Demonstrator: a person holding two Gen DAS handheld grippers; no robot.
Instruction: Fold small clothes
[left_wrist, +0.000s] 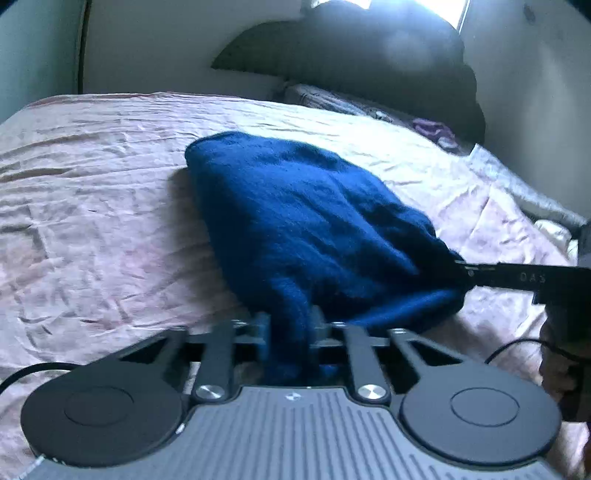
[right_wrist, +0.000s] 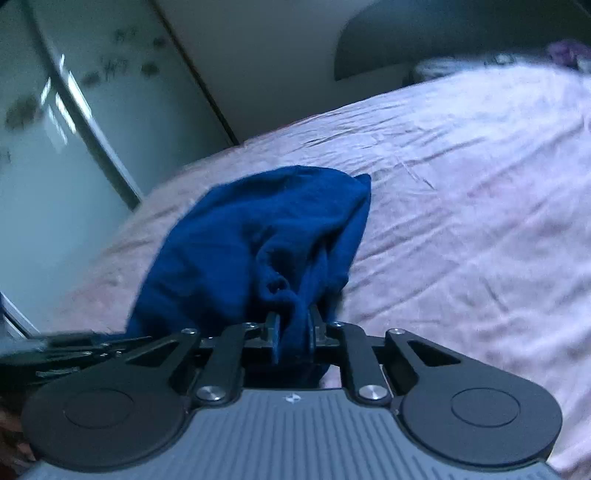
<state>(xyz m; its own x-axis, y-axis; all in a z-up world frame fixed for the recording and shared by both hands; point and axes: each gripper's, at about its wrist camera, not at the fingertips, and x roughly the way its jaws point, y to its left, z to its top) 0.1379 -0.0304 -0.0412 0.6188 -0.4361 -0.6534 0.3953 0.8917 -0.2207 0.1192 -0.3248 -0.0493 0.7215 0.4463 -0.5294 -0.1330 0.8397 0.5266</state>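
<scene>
A dark blue knitted garment (left_wrist: 306, 221) lies bunched on the pink bedsheet (left_wrist: 92, 184). My left gripper (left_wrist: 290, 325) is shut on its near edge, with blue cloth pinched between the fingers. My right gripper (right_wrist: 293, 325) is shut on another edge of the same blue garment (right_wrist: 258, 236), which drapes away from it over the pink bedsheet (right_wrist: 461, 203). In the left wrist view the right gripper (left_wrist: 461, 271) comes in from the right and pinches the garment's right corner. The left gripper (right_wrist: 92, 341) shows at the left edge of the right wrist view.
A dark headboard (left_wrist: 351, 55) and a pile of patterned bedding (left_wrist: 369, 103) are at the far end of the bed. A pale wardrobe door (right_wrist: 55, 129) stands beyond the bed's edge. Crumpled light bedding (left_wrist: 535, 199) lies on the right.
</scene>
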